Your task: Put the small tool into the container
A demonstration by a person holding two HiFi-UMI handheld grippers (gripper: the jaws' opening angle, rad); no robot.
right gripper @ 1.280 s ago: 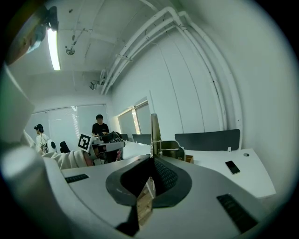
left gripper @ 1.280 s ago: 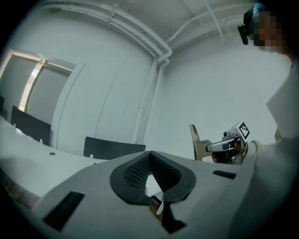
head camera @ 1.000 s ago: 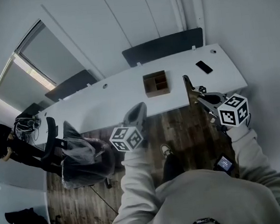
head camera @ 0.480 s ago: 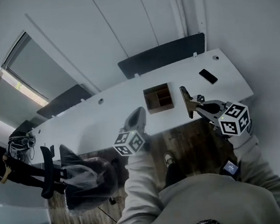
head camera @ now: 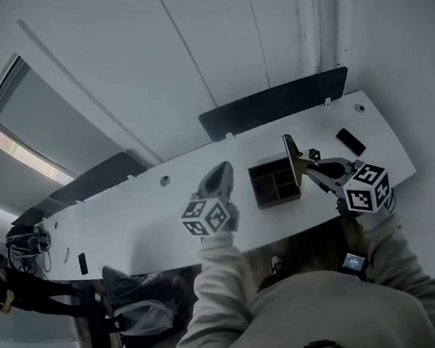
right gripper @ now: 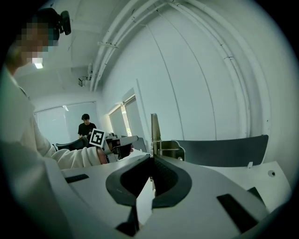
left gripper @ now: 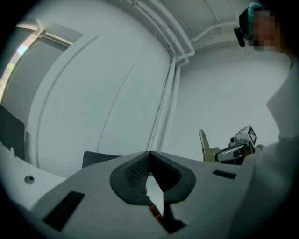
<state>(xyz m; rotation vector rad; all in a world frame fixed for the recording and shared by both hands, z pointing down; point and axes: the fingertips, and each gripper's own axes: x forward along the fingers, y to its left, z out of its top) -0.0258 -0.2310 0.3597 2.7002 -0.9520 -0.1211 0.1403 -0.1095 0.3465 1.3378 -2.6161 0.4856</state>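
A dark wooden container (head camera: 275, 184) with compartments sits on the long white table (head camera: 145, 214). My right gripper (head camera: 313, 165) is shut on the small tool (head camera: 292, 157), a flat tan metal piece with a spring. It holds the tool upright just to the right of the container and above it. In the right gripper view the tool (right gripper: 155, 135) rises straight out of the closed jaws (right gripper: 152, 161). The left gripper (head camera: 220, 174) hovers over the table to the left of the container, shut and empty. Its jaws (left gripper: 149, 155) meet in its own view, where the tool (left gripper: 205, 146) shows to the right.
A black phone (head camera: 350, 141) lies at the table's right end and a small dark object (head camera: 83, 263) at its left end. Dark panels (head camera: 272, 104) stand along the table's far edge. A person (right gripper: 86, 125) stands far off; an office chair (head camera: 102, 330) is at lower left.
Both grippers have come forward from above the floor to above the table. The right one, still holding the tool, now sits beside the container. Jaws unchanged.
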